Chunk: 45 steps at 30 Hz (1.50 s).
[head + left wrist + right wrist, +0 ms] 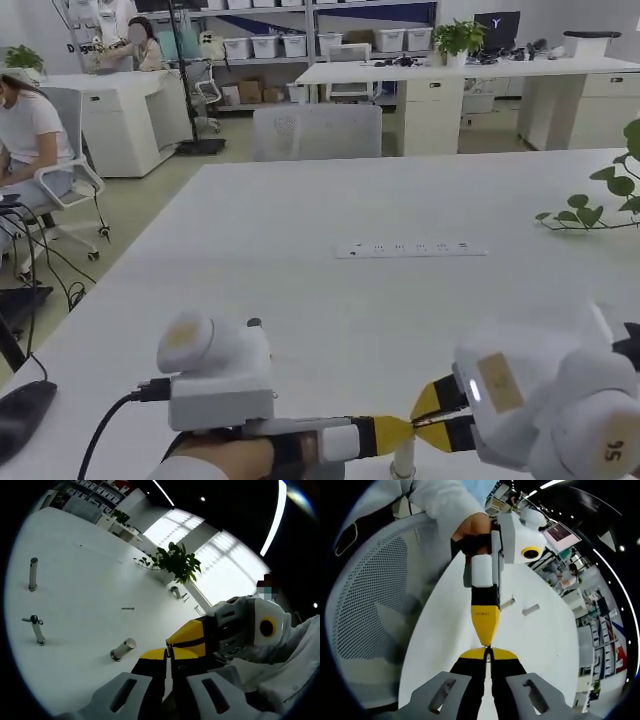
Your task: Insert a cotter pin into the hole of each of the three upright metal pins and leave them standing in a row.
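At the jaw tips, the left gripper (167, 653) is recorded with its jaws pressed shut, and the right gripper (487, 653) likewise shut; whether anything thin is pinched between either pair cannot be told. The two sets of yellow tips are seen touching point to point in both gripper views and in the head view, where the left gripper (406, 431) is held in a hand (225, 462). Just below the meeting tips, an upright metal pin (403, 462) is noted on the white table (300, 250). Left of the left jaws, that nearest pin (123, 649) is seen, its hole not discernible. Further left, a second pin (37, 631) carries a cotter pin (32, 619) through its top, and beyond it a bare third pin (33, 574) stands upright. Ahead of the jaws, a loose cotter pin (127, 608) lies flat on the table.
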Each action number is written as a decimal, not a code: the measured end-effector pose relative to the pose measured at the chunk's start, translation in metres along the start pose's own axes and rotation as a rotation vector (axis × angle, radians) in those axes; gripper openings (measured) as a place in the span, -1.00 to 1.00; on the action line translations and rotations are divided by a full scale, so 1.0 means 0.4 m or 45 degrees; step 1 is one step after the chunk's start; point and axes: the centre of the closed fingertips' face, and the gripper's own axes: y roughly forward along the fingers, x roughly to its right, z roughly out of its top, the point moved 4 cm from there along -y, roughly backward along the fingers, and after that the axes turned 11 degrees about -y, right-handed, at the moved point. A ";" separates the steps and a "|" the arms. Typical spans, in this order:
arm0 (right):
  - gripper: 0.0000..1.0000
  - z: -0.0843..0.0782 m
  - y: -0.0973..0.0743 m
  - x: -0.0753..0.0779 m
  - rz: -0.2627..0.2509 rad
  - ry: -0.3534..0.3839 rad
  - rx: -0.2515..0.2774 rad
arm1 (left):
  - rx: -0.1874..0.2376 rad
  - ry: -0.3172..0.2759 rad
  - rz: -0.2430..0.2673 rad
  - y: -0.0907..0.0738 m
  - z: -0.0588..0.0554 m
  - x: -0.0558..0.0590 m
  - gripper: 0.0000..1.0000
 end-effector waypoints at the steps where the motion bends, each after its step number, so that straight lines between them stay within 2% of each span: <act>1: -0.93 0.000 0.000 0.000 0.000 -0.001 0.000 | 0.001 -0.003 -0.002 0.000 0.000 -0.001 -0.99; 8: -0.91 -0.002 -0.003 0.001 0.005 0.033 0.002 | 0.003 -0.013 -0.012 0.001 0.000 0.001 -0.99; 15: -0.79 -0.007 -0.007 0.001 0.020 0.092 0.015 | 0.000 0.028 -0.011 -0.003 -0.001 0.004 -1.00; 20: -0.76 -0.017 -0.007 -0.006 0.085 0.159 0.028 | -0.046 0.194 0.029 -0.005 -0.011 0.004 -1.00; 21: -0.75 -0.018 -0.007 -0.006 0.091 0.163 0.029 | -0.049 0.200 0.030 -0.004 -0.012 0.004 -1.00; 23: -0.75 -0.019 -0.007 -0.015 0.135 0.199 0.041 | -0.064 0.265 0.047 -0.004 -0.016 0.001 -1.00; 26: -0.75 -0.024 -0.008 -0.012 0.149 0.222 0.049 | -0.086 0.337 0.049 -0.003 -0.023 0.004 -1.00; 31: -0.75 -0.027 -0.007 -0.024 0.245 0.307 0.078 | -0.124 0.481 0.059 -0.003 -0.028 0.008 -1.00; 33: -0.75 -0.032 -0.004 -0.025 0.258 0.315 0.078 | -0.137 0.543 0.055 -0.002 -0.031 0.013 -1.00; 39: -0.75 -0.036 -0.001 -0.036 0.324 0.362 0.100 | -0.169 0.645 0.056 -0.002 -0.037 0.018 -1.00; 45: -0.75 -0.037 0.003 -0.046 0.385 0.388 0.124 | -0.211 0.794 0.046 0.003 -0.047 0.024 -1.00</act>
